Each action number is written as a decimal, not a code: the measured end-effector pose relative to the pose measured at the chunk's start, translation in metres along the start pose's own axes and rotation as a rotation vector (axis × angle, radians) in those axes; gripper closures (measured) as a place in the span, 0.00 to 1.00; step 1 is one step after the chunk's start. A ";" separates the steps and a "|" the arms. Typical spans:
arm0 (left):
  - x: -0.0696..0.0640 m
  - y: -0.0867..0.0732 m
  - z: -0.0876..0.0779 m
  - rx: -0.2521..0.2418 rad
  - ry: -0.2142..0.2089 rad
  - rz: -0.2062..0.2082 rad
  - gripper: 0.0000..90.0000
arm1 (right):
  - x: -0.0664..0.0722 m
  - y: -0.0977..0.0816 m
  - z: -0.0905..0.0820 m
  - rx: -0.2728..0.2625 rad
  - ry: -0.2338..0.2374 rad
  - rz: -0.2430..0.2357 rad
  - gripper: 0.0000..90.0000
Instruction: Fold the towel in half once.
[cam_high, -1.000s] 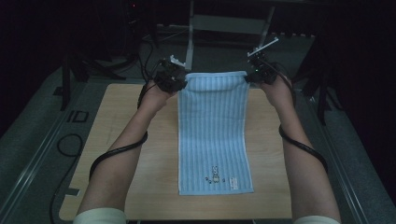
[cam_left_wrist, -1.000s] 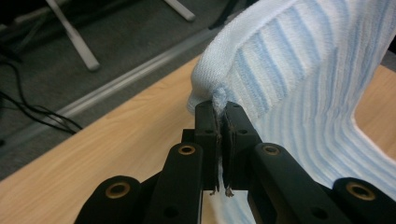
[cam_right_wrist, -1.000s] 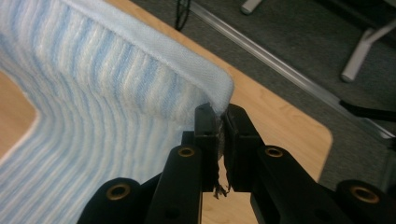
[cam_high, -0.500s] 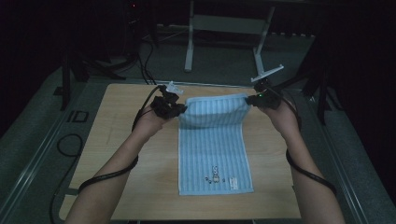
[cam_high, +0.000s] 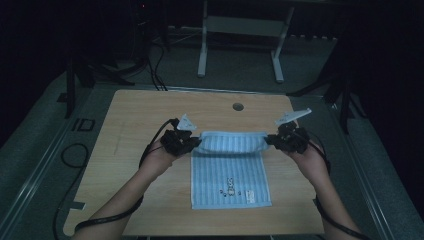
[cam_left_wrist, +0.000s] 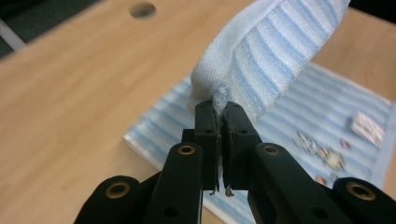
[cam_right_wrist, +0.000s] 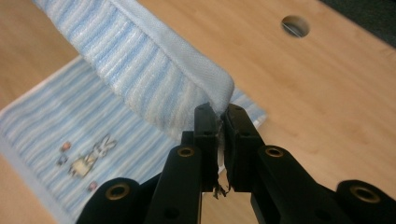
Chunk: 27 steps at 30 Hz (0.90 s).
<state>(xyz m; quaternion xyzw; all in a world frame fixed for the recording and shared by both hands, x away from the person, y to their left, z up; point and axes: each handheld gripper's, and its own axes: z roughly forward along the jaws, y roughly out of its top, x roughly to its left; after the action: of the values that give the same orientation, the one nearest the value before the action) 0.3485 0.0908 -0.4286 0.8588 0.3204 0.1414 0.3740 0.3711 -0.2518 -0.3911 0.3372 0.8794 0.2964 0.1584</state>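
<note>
Since a second ago the far edge of the towel (cam_high: 230, 172) has been lifted and carried toward the person, now arching over the half that lies flat on the wooden table (cam_high: 140, 110), short of the cable hole (cam_high: 238, 106); a fold in half appears underway. The left gripper (cam_high: 192, 144) and right gripper (cam_high: 270, 141) each clamp a far corner. The cloth is soft ribbed terry, pale blue stripes, with a small rabbit print (cam_right_wrist: 88, 158) near the near hem.
</note>
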 end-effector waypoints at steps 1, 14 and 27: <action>-0.004 -0.005 0.000 -0.002 -0.011 0.004 0.95 | 0.003 -0.006 0.000 -0.004 0.008 0.001 0.94; -0.042 -0.060 -0.004 -0.009 -0.062 -0.005 0.95 | 0.040 -0.065 0.010 0.010 0.075 0.008 0.94; -0.049 -0.105 0.039 0.143 -0.110 -0.077 0.94 | 0.046 -0.113 0.059 0.141 0.157 0.101 0.94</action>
<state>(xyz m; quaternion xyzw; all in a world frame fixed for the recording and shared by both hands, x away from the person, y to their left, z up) 0.2832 0.0911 -0.5327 0.8769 0.3414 0.0563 0.3338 0.3092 -0.2635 -0.5115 0.3672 0.8897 0.2666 0.0497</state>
